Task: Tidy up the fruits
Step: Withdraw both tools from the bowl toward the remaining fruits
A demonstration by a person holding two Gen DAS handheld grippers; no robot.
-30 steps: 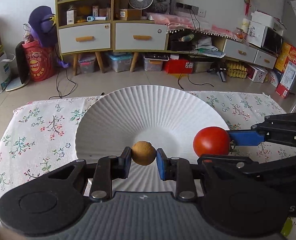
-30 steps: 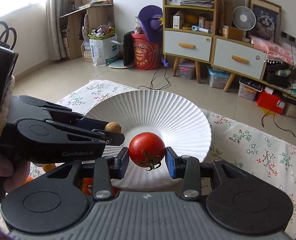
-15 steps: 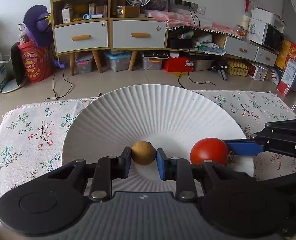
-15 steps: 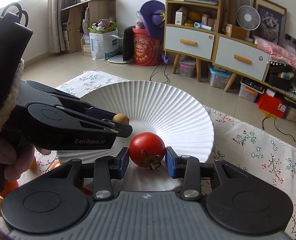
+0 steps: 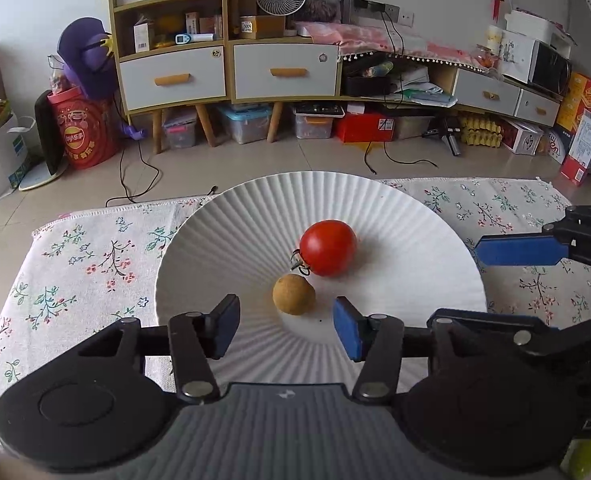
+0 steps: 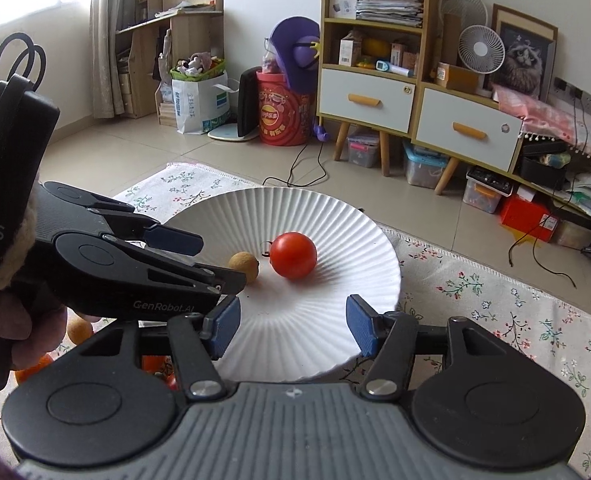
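Note:
A red tomato point(image 5: 328, 247) and a small tan round fruit point(image 5: 293, 294) lie side by side in the middle of a white ribbed plate point(image 5: 415, 216). My left gripper point(image 5: 286, 325) is open and empty, just short of the tan fruit. My right gripper point(image 6: 293, 320) is open and empty over the plate's near rim point(image 6: 367, 232), with the tomato point(image 6: 293, 255) and the tan fruit point(image 6: 244, 266) beyond it. One blue right fingertip point(image 5: 515, 250) shows at the right in the left wrist view.
The plate sits on a floral cloth point(image 5: 75, 256). Several orange fruits point(image 6: 80, 329) lie on the cloth at the lower left of the right wrist view, partly hidden by the left gripper body point(image 6: 115, 268). A green fruit point(image 5: 583, 456) peeks out at the bottom right.
Both grippers have opened and let go: the tan fruit and the tomato now rest on the plate. Both grippers have drawn back from the fruits.

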